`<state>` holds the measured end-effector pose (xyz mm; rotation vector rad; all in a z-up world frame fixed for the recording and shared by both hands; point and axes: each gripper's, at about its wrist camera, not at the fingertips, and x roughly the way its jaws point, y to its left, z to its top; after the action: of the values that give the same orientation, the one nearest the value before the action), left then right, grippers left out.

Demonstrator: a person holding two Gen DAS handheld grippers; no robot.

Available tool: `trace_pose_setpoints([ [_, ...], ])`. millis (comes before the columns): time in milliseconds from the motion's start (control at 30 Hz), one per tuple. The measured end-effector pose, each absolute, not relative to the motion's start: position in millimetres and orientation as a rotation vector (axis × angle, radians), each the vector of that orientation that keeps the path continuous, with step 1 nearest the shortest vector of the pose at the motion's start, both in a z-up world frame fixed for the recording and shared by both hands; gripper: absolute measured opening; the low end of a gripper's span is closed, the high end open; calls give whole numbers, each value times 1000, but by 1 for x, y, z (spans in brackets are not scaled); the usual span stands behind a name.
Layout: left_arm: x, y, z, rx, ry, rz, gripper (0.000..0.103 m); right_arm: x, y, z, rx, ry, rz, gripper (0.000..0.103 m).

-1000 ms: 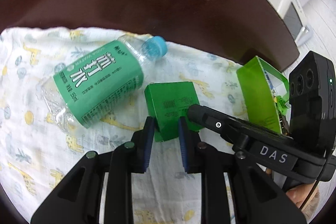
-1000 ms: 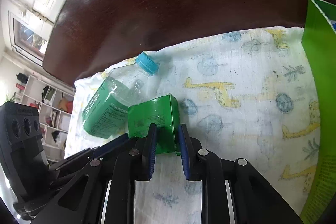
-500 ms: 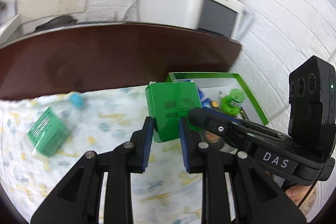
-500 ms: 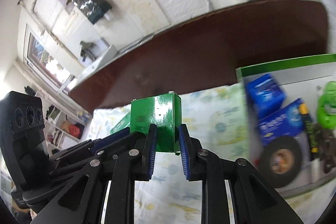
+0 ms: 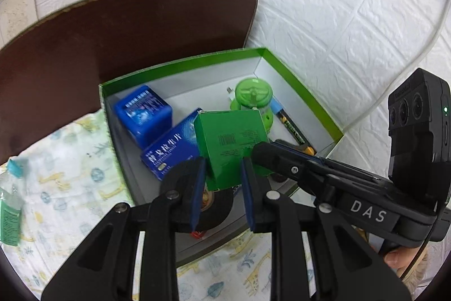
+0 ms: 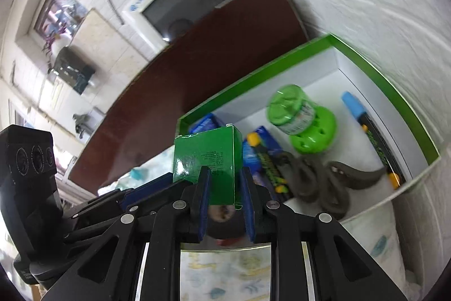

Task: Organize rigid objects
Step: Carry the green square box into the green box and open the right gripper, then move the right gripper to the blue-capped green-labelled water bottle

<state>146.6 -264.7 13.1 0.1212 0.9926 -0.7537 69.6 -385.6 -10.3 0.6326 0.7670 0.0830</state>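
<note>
Grippers (image 5: 221,174) (image 6: 222,182) both clamp green carton (image 5: 231,143); only L view shows bottle (image 5: 10,213).

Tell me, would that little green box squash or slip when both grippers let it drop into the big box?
The green box probably stays stiff: its edges look straight though both grippers pinch it. Its glossy faces might slide. It looks light and could tip on the blue box and tape roll below.

Green carton (image 5: 231,143) lifted off the cloth (now above the tray (image 5: 296,81))
</note>
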Motion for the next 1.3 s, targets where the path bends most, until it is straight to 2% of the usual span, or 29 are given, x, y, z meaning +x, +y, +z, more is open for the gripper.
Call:
trace_pose_setpoints([
  [133,151,-267,-2,113,1037,-754,21,68,-398,-28,641,793,61,24],
  [333,145,-255,9,126,990,-732,25,67,-394,-23,593,768,28,23],
  [533,133,-233,25,185,889,-682,32,66,-384,-14,575,755,25,23],
  [800,132,-187,37,148,851,-632,41,70,-354,-2,532,767,48,23],
  [900,138,-159,34,139,840,-569,43,72,-339,4,507,774,72,23],
  [1000,156,-112,29,92,843,-440,53,75,-323,8,487,783,104,23],
  [1133,177,-32,21,-68,858,-234,53,90,-290,10,457,816,173,23],
  [1300,167,56,8,-242,874,-49,54,136,-226,3,400,881,257,23],
])
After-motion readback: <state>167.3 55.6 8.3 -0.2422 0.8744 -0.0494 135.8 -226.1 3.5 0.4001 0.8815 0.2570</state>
